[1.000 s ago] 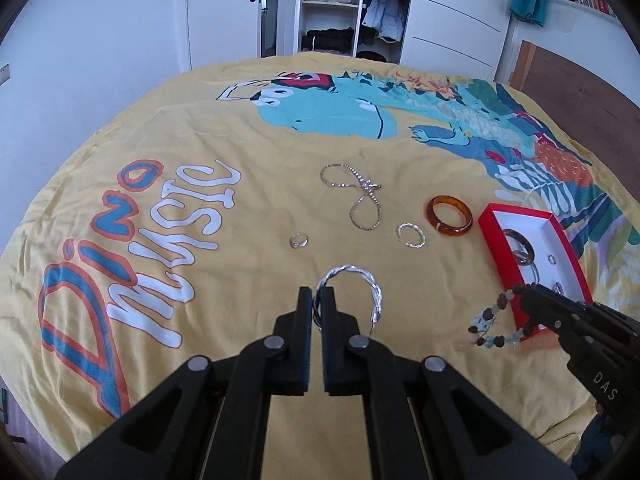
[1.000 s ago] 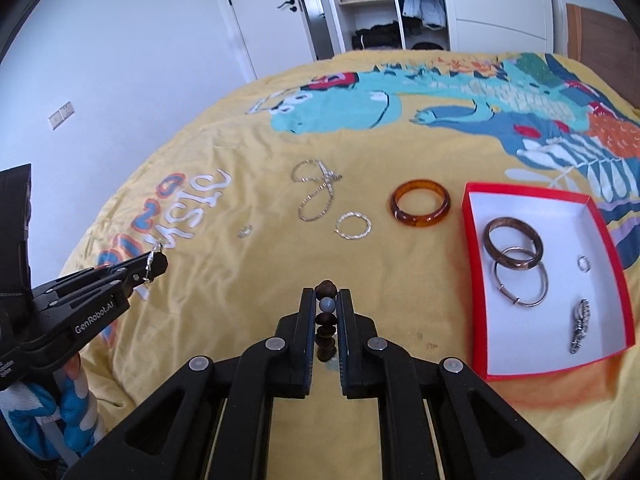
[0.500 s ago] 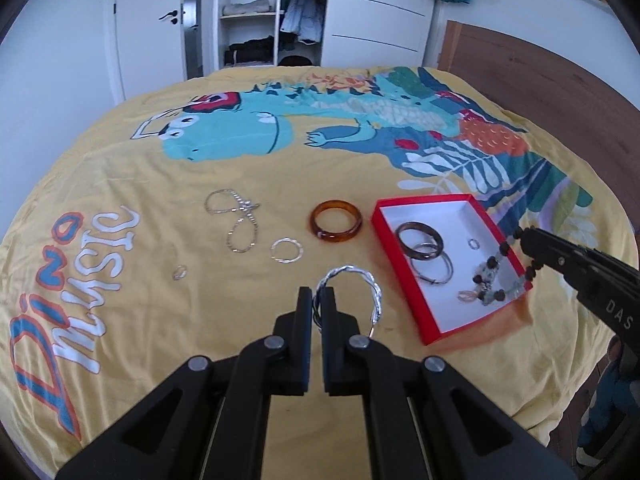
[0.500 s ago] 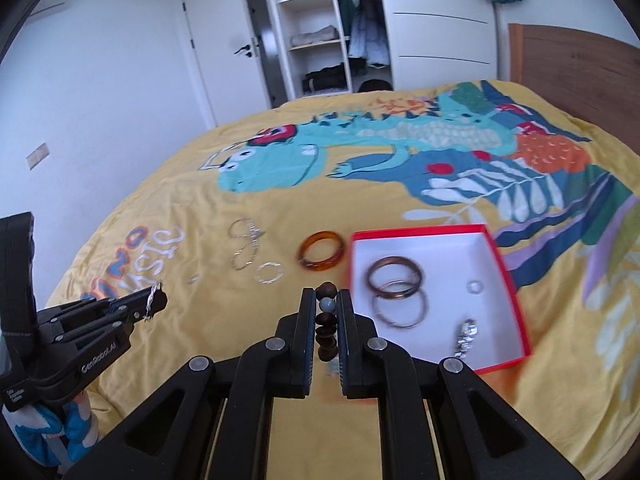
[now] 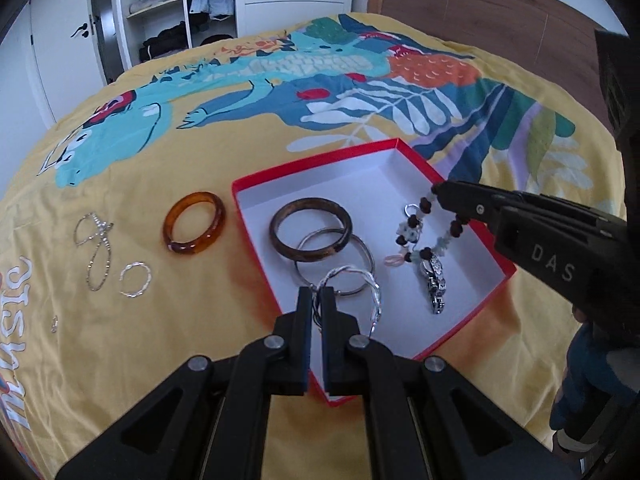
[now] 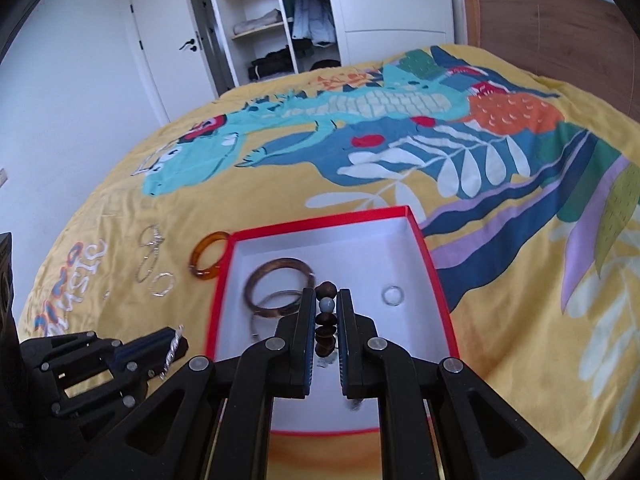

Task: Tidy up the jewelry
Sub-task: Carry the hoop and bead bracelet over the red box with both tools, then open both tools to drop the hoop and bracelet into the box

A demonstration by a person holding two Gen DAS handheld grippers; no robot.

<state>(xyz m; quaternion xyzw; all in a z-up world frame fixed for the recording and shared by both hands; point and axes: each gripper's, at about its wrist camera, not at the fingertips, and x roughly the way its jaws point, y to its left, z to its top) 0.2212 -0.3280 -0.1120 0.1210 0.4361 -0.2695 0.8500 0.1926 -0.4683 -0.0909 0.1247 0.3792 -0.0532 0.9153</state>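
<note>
Both grippers have swung over the red box [image 5: 468,300]: left gripper [image 5: 317,300] pinching the twisted silver bangle [image 5: 372,292], right gripper [image 6: 326,308] clamping the beaded bracelet [image 5: 416,236]. Released together, they might tangle or snag inside.

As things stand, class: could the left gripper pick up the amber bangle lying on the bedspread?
Probably not yet: the left gripper is shut on a twisted silver bracelet, though nothing blocks the amber bangle.
</note>
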